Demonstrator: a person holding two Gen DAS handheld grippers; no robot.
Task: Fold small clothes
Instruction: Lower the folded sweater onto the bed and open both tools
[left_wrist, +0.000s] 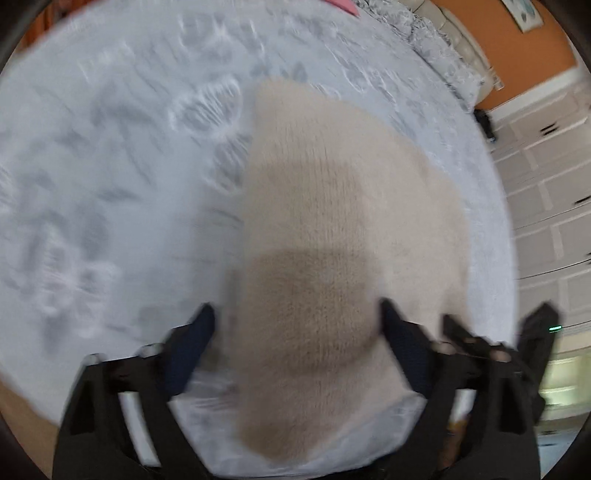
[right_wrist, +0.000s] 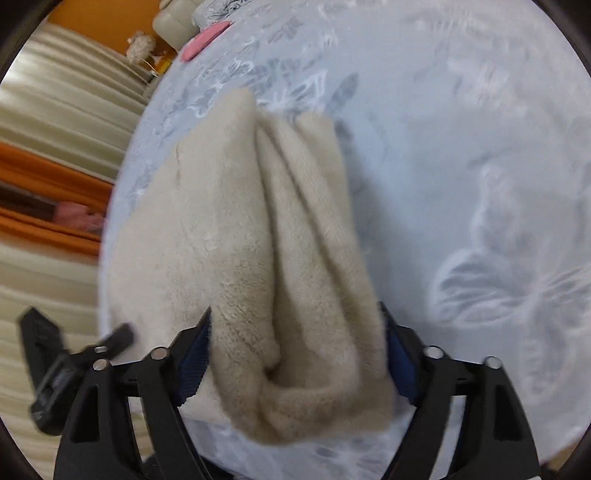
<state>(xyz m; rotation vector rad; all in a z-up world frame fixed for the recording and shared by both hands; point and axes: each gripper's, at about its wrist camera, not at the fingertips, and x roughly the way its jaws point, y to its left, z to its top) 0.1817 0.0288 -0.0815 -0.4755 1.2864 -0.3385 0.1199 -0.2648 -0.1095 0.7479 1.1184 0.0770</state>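
A fluffy beige garment (left_wrist: 317, 229) lies folded on the pale blue butterfly-print bedspread (left_wrist: 110, 184). My left gripper (left_wrist: 297, 314) straddles its near end, with the cloth filling the gap between both fingers. In the right wrist view the same garment (right_wrist: 258, 240) shows several stacked folds, and my right gripper (right_wrist: 295, 317) has its fingers on either side of the thick bundle, touching it. The other gripper's black tip (right_wrist: 118, 336) shows at the lower left, and likewise in the left wrist view (left_wrist: 535, 332). The left wrist view is motion-blurred.
The bedspread (right_wrist: 461, 166) covers the bed. A pink item (right_wrist: 203, 38) lies at the far edge. Orange walls and cream curtains (right_wrist: 55, 122) stand beyond the bed's left side; white panelled doors (left_wrist: 546, 206) stand to the right.
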